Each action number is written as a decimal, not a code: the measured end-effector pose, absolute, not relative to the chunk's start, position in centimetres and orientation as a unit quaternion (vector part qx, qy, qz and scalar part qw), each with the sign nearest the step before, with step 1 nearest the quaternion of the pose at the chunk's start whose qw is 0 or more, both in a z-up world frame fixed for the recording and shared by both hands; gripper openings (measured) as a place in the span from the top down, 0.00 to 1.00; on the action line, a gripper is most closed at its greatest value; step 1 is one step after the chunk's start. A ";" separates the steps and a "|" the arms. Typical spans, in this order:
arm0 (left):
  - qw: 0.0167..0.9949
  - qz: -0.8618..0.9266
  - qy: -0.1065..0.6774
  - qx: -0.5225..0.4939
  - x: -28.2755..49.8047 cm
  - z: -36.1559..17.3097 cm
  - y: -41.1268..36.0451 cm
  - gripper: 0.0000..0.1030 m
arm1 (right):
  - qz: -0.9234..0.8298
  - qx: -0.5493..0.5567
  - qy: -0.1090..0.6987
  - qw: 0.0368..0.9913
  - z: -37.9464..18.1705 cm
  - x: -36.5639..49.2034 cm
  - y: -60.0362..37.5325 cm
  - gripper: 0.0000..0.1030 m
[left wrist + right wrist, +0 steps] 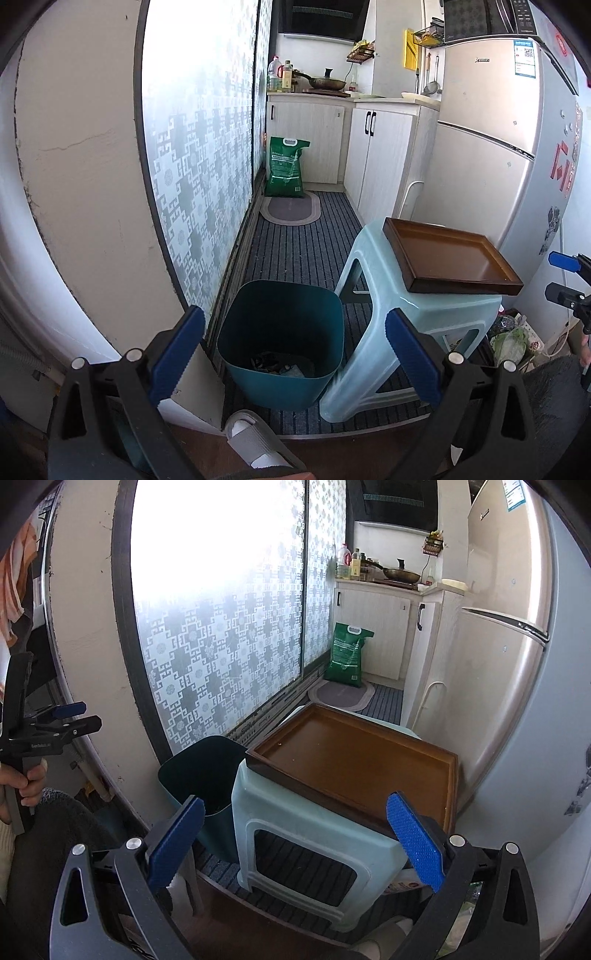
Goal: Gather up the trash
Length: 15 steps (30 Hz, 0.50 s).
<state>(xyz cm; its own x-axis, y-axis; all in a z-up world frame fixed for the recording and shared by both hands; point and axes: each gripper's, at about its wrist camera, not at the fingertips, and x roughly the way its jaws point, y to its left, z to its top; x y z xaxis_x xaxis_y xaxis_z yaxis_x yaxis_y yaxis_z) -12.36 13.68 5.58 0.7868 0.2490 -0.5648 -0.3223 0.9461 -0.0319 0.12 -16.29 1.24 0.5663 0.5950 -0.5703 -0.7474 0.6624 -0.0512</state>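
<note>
A dark teal trash bin (282, 343) stands on the striped floor mat, with some scraps (275, 365) at its bottom. It also shows in the right wrist view (207, 775). Right of it a pale green plastic stool (391, 328) carries an empty brown wooden tray (447, 256), also in the right wrist view (358, 764). My left gripper (295, 350) is open and empty, held above and in front of the bin. My right gripper (295, 838) is open and empty in front of the stool. Each gripper appears at the edge of the other's view.
A frosted patterned sliding door (199, 147) runs along the left. A fridge (498, 129) stands right. Kitchen cabinets (369, 147), a green sack (286, 166) and an oval mat (290, 208) lie farther back. A slipper (255, 439) and bags (511, 339) lie near the stool.
</note>
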 end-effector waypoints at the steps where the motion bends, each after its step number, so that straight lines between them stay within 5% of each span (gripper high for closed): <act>1: 0.943 0.152 0.290 -0.062 -12.3 5.6 13.6 0.03 | 0.384 -0.145 0.262 0.873 1.2 0.1 -16.2 0.03; 15: 0.943 0.154 0.289 -0.065 -12.3 5.6 13.6 0.03 | 0.399 -0.138 0.263 0.868 1.3 -0.1 -16.1 0.03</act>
<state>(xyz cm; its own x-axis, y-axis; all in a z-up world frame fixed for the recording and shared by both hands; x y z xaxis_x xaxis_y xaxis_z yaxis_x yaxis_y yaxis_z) -12.34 13.57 5.58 0.7856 0.2539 -0.5643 -0.3285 0.9439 -0.0327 -0.08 -16.11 1.28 0.5432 0.6193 -0.5669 -0.7644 0.6441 -0.0288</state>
